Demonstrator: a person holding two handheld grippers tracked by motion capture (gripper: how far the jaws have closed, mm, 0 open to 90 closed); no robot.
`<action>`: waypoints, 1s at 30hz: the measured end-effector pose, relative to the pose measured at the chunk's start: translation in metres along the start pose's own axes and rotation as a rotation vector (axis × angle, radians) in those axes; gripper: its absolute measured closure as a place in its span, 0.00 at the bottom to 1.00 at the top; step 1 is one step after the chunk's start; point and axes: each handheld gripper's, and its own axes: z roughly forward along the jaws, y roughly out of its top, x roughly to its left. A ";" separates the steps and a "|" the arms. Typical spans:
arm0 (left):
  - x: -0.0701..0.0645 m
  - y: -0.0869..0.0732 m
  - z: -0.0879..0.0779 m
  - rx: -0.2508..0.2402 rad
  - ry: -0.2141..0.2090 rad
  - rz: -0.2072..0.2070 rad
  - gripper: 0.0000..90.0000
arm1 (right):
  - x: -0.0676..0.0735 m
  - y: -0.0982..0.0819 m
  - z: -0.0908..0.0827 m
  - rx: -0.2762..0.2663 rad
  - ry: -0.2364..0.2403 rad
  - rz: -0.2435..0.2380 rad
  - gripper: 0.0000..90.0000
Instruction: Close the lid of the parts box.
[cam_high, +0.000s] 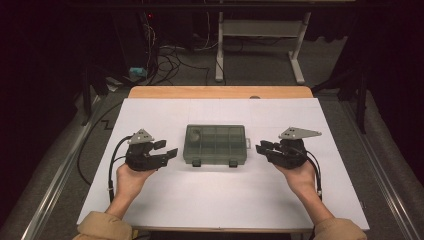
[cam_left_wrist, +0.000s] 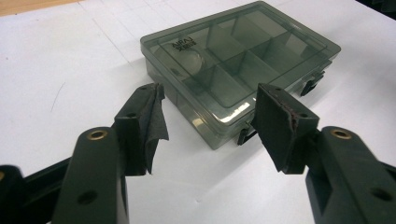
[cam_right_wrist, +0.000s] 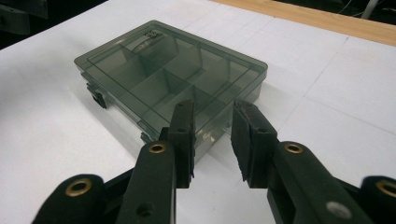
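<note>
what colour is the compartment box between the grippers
Translucent smoky grey-green compartment box with dark latches; the left gripper view shows it best.

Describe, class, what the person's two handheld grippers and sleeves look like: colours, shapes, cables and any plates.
The left gripper and right gripper are both black, each with two jaws faced with dark pads. Brass-coloured rivets mark the jaw pivots. Each carries a grey three-cornered plate on top and trails a black cable. The sleeves are tan.

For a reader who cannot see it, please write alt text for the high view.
A closed, smoky transparent compartment box lies on a white-covered table. A person's hands point the left gripper and right gripper at it from either side, jaws open, neither touching it.
</note>
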 end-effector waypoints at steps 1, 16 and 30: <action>0.000 0.000 -0.001 -0.001 0.000 0.000 0.47 | 0.000 -0.001 -0.001 -0.002 0.001 -0.001 0.78; 0.000 -0.008 -0.009 -0.010 0.011 -0.006 0.47 | -0.006 -0.008 -0.013 -0.017 0.000 0.019 0.76; 0.003 -0.017 -0.018 -0.034 0.022 -0.017 0.46 | -0.010 -0.019 -0.024 -0.033 -0.005 0.036 0.73</action>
